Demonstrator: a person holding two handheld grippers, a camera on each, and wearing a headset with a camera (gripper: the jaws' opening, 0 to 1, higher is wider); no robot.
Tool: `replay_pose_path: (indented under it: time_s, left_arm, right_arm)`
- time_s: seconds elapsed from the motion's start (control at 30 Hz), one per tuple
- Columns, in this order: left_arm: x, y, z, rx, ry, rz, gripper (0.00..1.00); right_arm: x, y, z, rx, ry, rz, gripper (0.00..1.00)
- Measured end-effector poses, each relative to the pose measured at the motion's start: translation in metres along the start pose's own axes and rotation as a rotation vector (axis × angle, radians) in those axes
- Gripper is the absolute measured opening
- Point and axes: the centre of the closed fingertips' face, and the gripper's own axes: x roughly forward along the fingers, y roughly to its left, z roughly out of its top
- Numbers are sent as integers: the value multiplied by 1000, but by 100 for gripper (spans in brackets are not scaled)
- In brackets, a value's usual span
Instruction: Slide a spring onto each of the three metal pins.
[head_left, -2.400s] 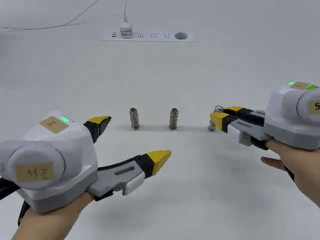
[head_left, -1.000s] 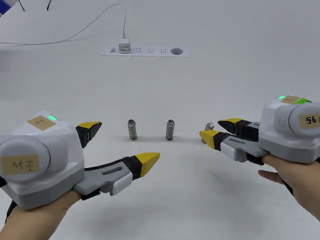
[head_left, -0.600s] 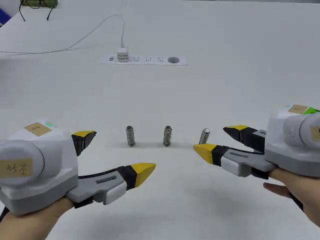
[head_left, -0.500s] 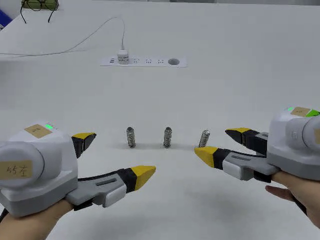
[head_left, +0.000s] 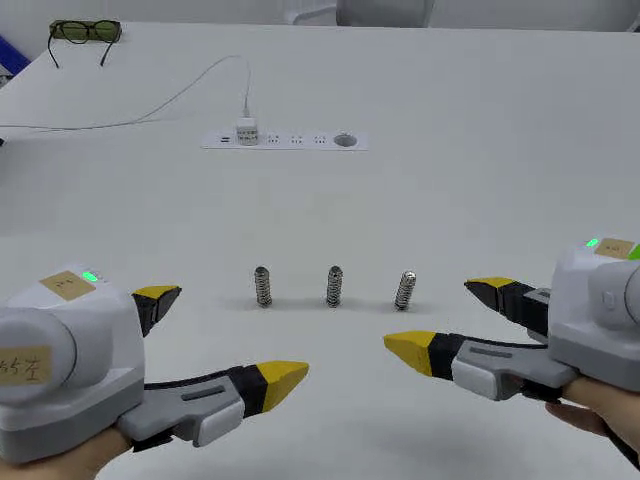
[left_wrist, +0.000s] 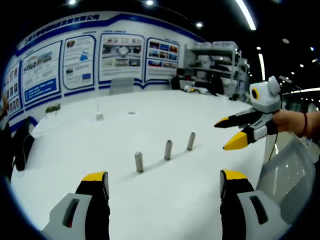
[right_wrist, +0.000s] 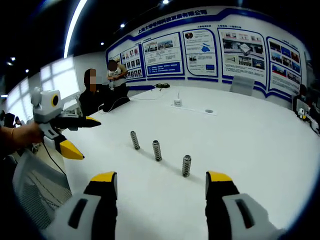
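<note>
Drawn back from the rightmost coiled metal spring (head_left: 405, 291), the yellow-tipped grey right tool (head_left: 445, 318) now hovers nearer the person, jaws spread, holding nothing; the matching left tool (head_left: 228, 333) hovers likewise spread and empty. That spring, the middle spring (head_left: 334, 286) and the leftmost spring (head_left: 263, 286) stand upright in a row on the white table (head_left: 480, 180), each sleeved over a metal pin (head_left: 408, 275); both tools are well apart from them.

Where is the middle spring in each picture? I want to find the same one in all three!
Head view: the middle spring stands just below the centre, second in the row of three.
Left gripper view: middle spring, just below the centre, between the other two.
Right gripper view: middle spring, just below the centre, between the other two.
Shared landmark: the white plug beyond the row.
</note>
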Motion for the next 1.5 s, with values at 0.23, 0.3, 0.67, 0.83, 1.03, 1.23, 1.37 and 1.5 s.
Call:
replay_pose_path:
  time_s: [0.23, 0.3, 0.67, 0.83, 1.03, 1.23, 1.37, 1.5]
  left_arm:
    - [-5, 0, -3, 4, 8, 6, 97]
    - [-7, 0, -4, 0, 11, 7, 98]
    - [-18, -4, -12, -3, 36, 16, 100]
    - [-20, -2, -12, -7, 33, 24, 100]
    - [-22, -3, -10, -9, 32, 29, 100]
    - [-23, -2, -11, -12, 30, 36, 100]
    - [-25, -1, -11, -17, 29, 44, 99]
    - [-26, -1, -12, -20, 32, 50, 98]
  right_arm:
    - [-8, 13, 0, 24, -16, 14, 79]
    - [-11, 16, -1, 11, -13, 14, 81]
    - [-22, 20, -4, 5, -24, 12, 88]
    - [-24, 19, -5, 14, -24, 14, 90]
    - [-27, 21, -8, 22, -15, 21, 92]
    - [-29, 21, -9, 24, -20, 17, 92]
    - [-32, 20, -7, 30, -29, 14, 92]
    - [-33, 21, -6, 27, -34, 13, 91]
